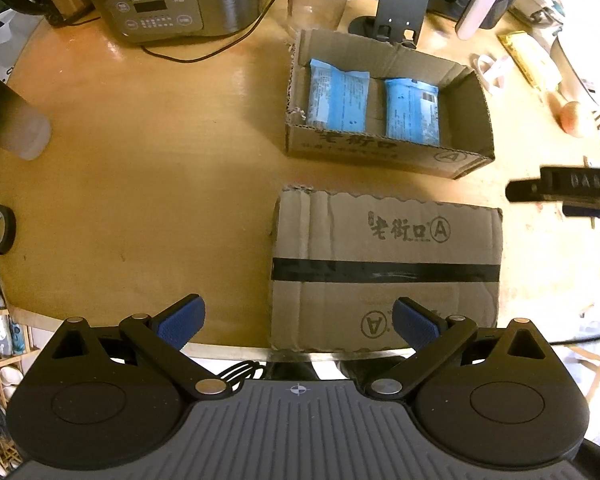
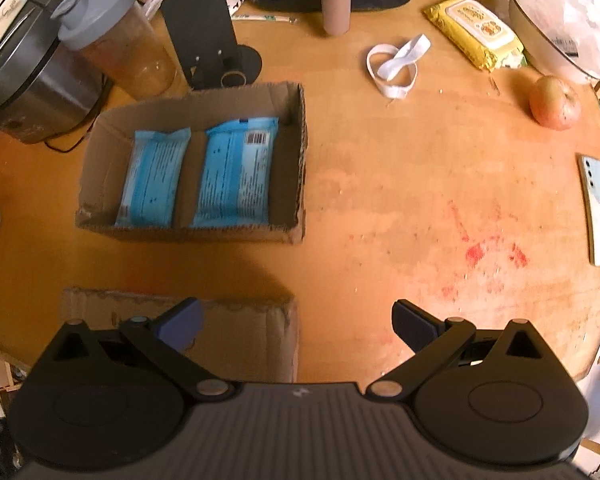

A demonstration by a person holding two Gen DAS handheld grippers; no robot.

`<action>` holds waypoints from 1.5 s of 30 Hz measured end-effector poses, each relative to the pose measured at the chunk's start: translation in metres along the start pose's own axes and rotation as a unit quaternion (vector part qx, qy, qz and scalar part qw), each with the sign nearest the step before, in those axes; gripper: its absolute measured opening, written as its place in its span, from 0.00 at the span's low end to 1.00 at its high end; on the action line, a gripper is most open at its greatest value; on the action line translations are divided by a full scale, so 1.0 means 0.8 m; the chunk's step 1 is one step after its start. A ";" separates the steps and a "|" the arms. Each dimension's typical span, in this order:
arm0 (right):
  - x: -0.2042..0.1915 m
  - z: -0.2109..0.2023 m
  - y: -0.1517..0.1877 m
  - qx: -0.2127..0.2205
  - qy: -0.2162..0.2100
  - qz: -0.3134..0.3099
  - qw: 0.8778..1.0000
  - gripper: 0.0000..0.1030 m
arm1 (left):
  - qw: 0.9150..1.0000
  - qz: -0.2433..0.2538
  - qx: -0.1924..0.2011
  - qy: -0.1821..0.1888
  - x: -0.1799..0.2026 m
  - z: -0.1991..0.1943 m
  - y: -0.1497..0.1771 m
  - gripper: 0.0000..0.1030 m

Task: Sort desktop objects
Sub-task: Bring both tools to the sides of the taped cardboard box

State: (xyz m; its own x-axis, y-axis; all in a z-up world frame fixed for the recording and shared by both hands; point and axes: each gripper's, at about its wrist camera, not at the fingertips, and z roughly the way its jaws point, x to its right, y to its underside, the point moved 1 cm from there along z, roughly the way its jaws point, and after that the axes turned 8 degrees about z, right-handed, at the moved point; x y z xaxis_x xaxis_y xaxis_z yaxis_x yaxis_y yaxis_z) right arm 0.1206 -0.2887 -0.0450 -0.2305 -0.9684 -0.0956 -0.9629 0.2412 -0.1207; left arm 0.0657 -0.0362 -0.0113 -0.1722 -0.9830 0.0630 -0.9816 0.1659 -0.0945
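Cluttered round desk [image 2: 380, 200]: with both my left tongs [image 1: 298, 322] and right tongs [image 2: 298, 326] wide and empty, I could nudge the open box [image 2: 296, 152] holding 2 blue packets [image 2: 236, 176] while reaching past.

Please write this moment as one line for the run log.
left gripper: open, empty | right gripper: open, empty | open box: two blue packets side by side | taped box: closed

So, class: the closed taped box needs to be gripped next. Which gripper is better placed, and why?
Left. The left gripper is open with the closed taped box directly ahead, one of its fingers already over it. The right gripper, also open, faces mostly bare table.
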 end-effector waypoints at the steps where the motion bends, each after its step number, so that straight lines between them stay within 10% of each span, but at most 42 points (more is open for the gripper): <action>1: 0.000 0.000 0.004 -0.002 -0.001 0.000 1.000 1.00 | 1.000 0.000 -0.001 0.000 0.000 0.001 0.000 1.00; 45: 0.016 0.004 0.084 -0.015 -0.024 0.026 0.999 1.00 | 0.999 0.024 0.011 0.018 -0.010 0.029 -0.017 1.00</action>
State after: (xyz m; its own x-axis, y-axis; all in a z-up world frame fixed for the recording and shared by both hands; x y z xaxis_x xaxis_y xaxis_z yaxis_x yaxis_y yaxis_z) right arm 0.0534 -0.2843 -0.0572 -0.2747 -0.9499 -0.1489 -0.9537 0.2889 -0.0837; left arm 0.0820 -0.0326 -0.0339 -0.2222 -0.9704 0.0944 -0.9703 0.2106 -0.1194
